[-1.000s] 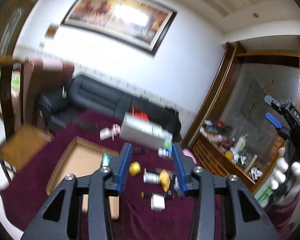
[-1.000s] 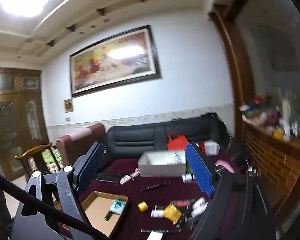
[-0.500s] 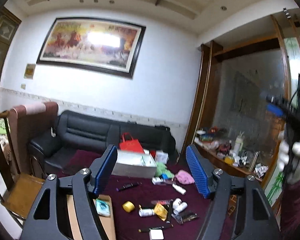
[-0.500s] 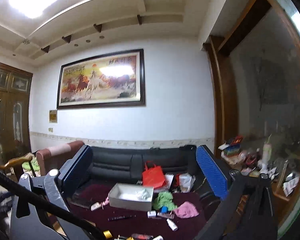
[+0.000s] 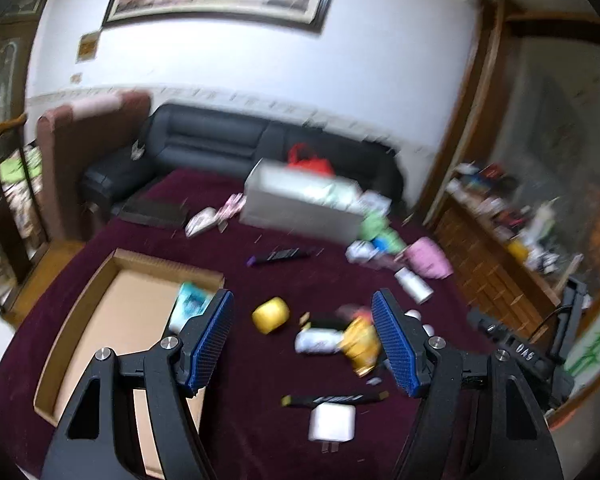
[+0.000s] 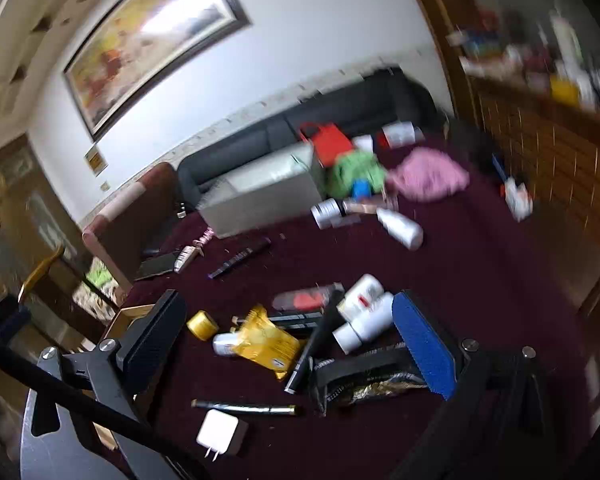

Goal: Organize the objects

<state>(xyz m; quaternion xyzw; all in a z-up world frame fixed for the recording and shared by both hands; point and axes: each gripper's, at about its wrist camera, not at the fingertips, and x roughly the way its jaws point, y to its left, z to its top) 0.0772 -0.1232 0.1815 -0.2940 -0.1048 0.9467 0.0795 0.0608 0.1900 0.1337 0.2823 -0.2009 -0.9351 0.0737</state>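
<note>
A maroon-covered table holds scattered items: a yellow tape roll, a yellow packet, a white charger, white bottles, a black pen and a black remote. An open cardboard box lies at the left with a teal packet inside. My left gripper is open and empty above the table's front. My right gripper is open and empty above the yellow packet.
A grey box stands at the table's far side, with a red bag, green and pink cloths near it. A black sofa sits behind. A wooden sideboard with clutter runs along the right.
Both cameras have tilted down from the wall and ceiling toward the table. The table items now fill the lower views. Both grippers stay open.
</note>
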